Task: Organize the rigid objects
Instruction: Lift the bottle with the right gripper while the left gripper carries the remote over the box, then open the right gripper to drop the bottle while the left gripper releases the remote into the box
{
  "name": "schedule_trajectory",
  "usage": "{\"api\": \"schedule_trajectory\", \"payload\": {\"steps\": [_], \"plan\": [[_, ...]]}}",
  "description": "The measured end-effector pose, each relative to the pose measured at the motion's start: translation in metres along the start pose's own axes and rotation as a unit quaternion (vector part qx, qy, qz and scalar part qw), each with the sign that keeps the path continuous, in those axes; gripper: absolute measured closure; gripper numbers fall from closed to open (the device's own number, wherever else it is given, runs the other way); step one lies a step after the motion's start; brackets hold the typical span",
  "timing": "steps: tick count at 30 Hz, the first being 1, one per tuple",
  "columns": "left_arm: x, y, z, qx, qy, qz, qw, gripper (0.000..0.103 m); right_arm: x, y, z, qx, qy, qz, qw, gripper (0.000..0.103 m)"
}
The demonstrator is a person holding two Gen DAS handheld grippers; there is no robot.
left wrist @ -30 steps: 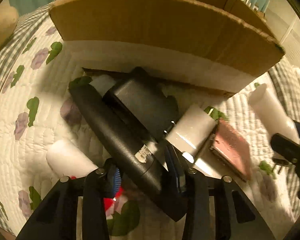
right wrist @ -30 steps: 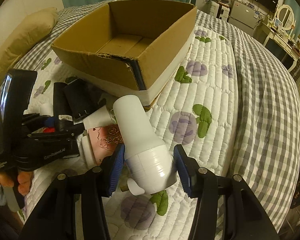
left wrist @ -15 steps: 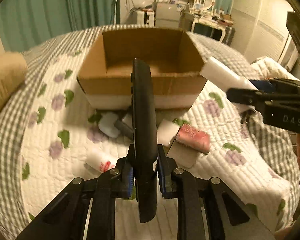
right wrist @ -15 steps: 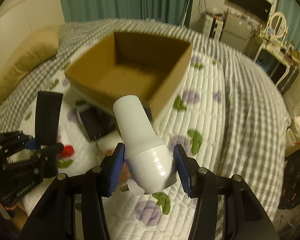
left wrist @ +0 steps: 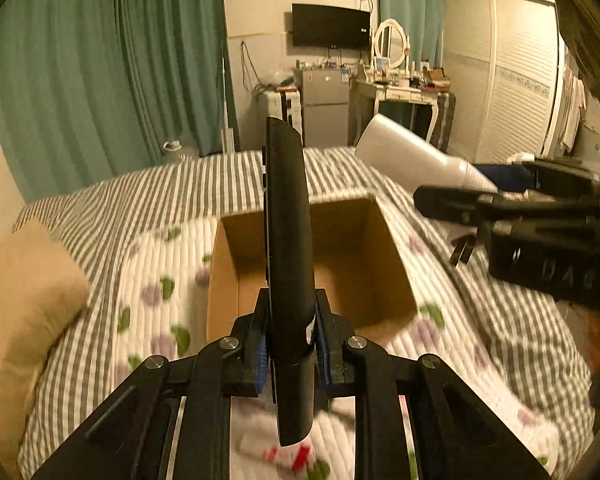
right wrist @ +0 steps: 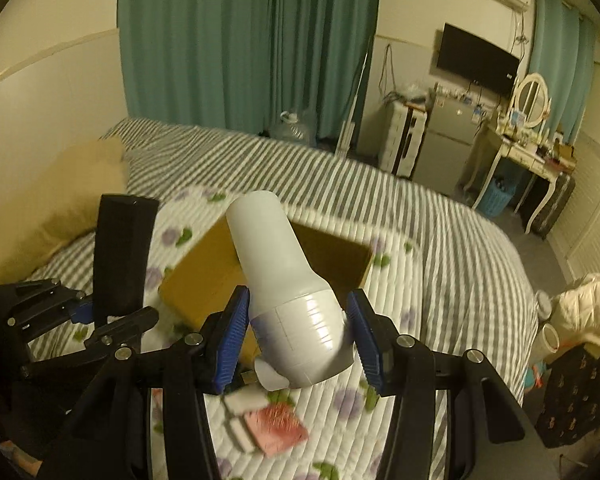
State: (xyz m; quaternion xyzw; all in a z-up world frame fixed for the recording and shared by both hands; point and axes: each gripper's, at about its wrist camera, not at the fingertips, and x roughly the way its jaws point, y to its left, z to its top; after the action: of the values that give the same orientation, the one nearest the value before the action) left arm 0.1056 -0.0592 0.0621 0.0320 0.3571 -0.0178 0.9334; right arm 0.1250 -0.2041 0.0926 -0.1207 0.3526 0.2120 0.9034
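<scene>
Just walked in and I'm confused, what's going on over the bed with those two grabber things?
A person is tidying loose items into the open cardboard box on the bed. The left hand-held gripper is clamped on a long flat black object, held edge-on above the box. The right hand-held gripper grips a white bottle by its wide end, also in the air near the box. A pink item lies on the quilt. From these views the box looks empty.

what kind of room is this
Most likely a bedroom: a bed with a striped cover and floral quilt fills the foreground, a dressing table with an oval mirror stands by the far wall, and teal curtains and a wall-mounted TV are behind.
</scene>
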Motion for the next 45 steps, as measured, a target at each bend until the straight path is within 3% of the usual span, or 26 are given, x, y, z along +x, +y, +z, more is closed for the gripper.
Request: {"api": "schedule_trajectory", "payload": {"steps": [3, 8, 17, 23, 24, 25, 26, 27, 28, 32, 34, 35, 39, 45], "plan": [[0.019, 0.006, 0.024, -0.005, 0.000, -0.007, 1.0000, 0.083, 0.014, -0.005, 0.019, 0.008, -0.011, -0.006, 1.000, 0.053], [0.068, 0.012, 0.038, -0.014, 0.028, -0.006, 0.9995, 0.083, 0.056, -0.018, 0.030, 0.030, -0.002, -0.005, 1.000, 0.053], [0.140, 0.021, 0.019, -0.018, 0.077, -0.001, 0.9969, 0.083, 0.128, -0.040, -0.002, 0.054, 0.052, 0.003, 0.997, 0.053], [0.149, 0.017, 0.013, -0.016, 0.083, 0.004, 0.9964, 0.081, 0.142, -0.040, -0.010, 0.048, 0.047, 0.008, 0.998, 0.053], [0.148, 0.016, 0.012, -0.017, 0.083, 0.005, 0.9964, 0.078, 0.142, -0.040, -0.009, 0.048, 0.048, 0.008, 0.998, 0.049], [0.147, 0.016, 0.012, -0.018, 0.084, 0.004, 0.9963, 0.068, 0.142, -0.042, -0.008, 0.047, 0.049, 0.003, 0.998, 0.043], [0.144, 0.016, 0.011, -0.020, 0.086, 0.003, 0.9961, 0.060, 0.139, -0.042, -0.007, 0.048, 0.047, -0.006, 0.998, 0.030], [0.141, 0.016, 0.010, -0.022, 0.086, 0.002, 0.9960, 0.042, 0.132, -0.044, -0.005, 0.051, 0.040, -0.012, 0.998, 0.027], [0.134, 0.017, 0.009, -0.024, 0.080, 0.004, 0.9965, 0.034, 0.126, -0.046, -0.004, 0.054, 0.032, -0.013, 0.998, 0.027], [0.102, 0.018, 0.004, -0.016, 0.061, 0.004, 0.9980, 0.029, 0.091, -0.051, 0.004, 0.059, 0.012, -0.024, 0.998, 0.027], [0.080, 0.020, -0.001, -0.016, 0.046, 0.007, 0.9988, 0.011, 0.071, -0.050, 0.007, 0.053, 0.004, -0.029, 0.998, 0.021], [0.070, 0.022, -0.004, -0.018, 0.037, 0.009, 0.9991, 0.007, 0.060, -0.048, 0.007, 0.050, 0.000, -0.032, 0.998, 0.015], [0.033, 0.028, -0.023, -0.022, 0.017, 0.012, 0.9995, 0.001, 0.017, -0.035, -0.004, 0.019, -0.016, -0.039, 0.999, 0.007], [0.014, 0.027, -0.063, -0.020, 0.020, 0.027, 0.9992, 0.000, -0.005, -0.017, -0.051, -0.006, 0.011, -0.024, 1.000, 0.004]]}}
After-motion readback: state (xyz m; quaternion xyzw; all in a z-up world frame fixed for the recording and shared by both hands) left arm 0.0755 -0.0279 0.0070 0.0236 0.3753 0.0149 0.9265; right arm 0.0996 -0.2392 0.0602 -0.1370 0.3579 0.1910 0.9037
